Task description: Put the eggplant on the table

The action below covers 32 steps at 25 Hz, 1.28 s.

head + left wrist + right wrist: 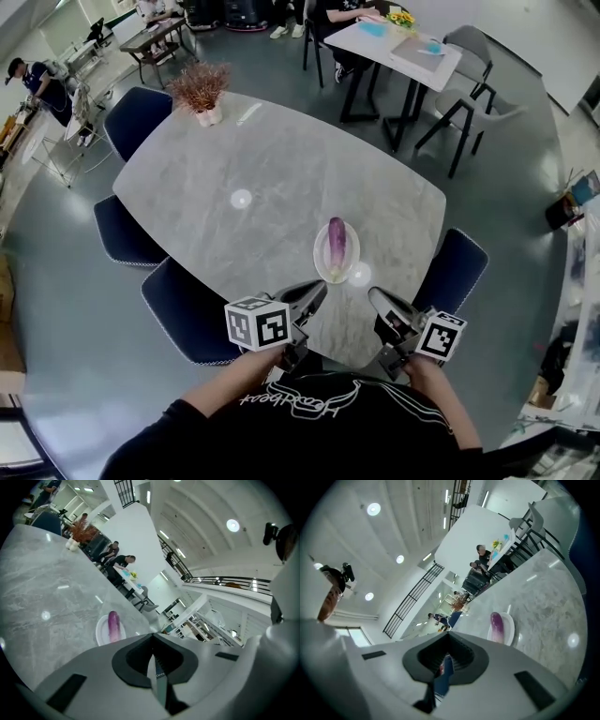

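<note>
Under the eggplant (pixel 337 246), plate (pixel 350 267) middle hidden

The long purple eggplant (pixel 337 246) is shading to a paler, whitish-lilac tone at its far end. The round plate (pixel 320 261) under it is showing plain white. The oval stone table (pixel 272 178) is showing light grey with darker marbled veining. The left gripper (pixel 317 289) and right gripper (pixel 374 294) are showing pale grey shells with black linings behind the jaws. Their cubes (pixel 258 323) are showing white with black square markers. The padded chairs (pixel 183 319) are showing dark navy. The person's shirt (pixel 309 431) is showing black with white script.
</note>
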### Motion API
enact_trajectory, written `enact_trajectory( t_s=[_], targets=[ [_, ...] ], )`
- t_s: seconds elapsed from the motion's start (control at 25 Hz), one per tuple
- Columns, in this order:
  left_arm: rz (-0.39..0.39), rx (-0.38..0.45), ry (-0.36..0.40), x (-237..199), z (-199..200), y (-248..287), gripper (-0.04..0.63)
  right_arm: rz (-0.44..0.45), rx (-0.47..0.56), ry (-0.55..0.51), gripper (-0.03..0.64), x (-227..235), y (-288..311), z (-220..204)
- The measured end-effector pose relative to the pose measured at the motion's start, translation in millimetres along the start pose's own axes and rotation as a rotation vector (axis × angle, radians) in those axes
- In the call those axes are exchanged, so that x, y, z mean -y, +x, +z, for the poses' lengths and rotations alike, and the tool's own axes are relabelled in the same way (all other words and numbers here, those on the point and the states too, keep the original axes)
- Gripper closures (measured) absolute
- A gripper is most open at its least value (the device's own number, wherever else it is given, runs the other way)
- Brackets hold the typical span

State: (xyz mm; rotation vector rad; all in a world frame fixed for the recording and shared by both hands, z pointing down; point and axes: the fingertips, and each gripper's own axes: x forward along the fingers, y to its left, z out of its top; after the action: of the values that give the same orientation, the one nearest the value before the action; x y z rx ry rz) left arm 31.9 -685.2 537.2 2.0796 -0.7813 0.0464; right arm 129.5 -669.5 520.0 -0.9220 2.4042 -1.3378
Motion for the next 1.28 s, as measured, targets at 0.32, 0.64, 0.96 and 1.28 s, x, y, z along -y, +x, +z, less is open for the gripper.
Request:
enact_trajectory(
  t_s=[0.32,0.64,0.96,1.28],
  targets=[
    [-0.27,0.028,0.242,126,-32,-47,0.588,0.061,0.006,-0.121,0.611,-64,-68,-18],
    [-0.372,0.045,0.365,196,-72,-87,0.586,0.187,0.008,-0.32,0.611,-137,-129,-41],
    [-0.387,0.043,0.487,236,-104,-109,0.588,0.207,-0.056,-0.492,0.611,-171,-155,-73],
    [-0.364,0.057,0.506,246,-121,-129,0.588,0.242,-0.082,-0.517,0.611,-187,-162,-94]
  ],
)
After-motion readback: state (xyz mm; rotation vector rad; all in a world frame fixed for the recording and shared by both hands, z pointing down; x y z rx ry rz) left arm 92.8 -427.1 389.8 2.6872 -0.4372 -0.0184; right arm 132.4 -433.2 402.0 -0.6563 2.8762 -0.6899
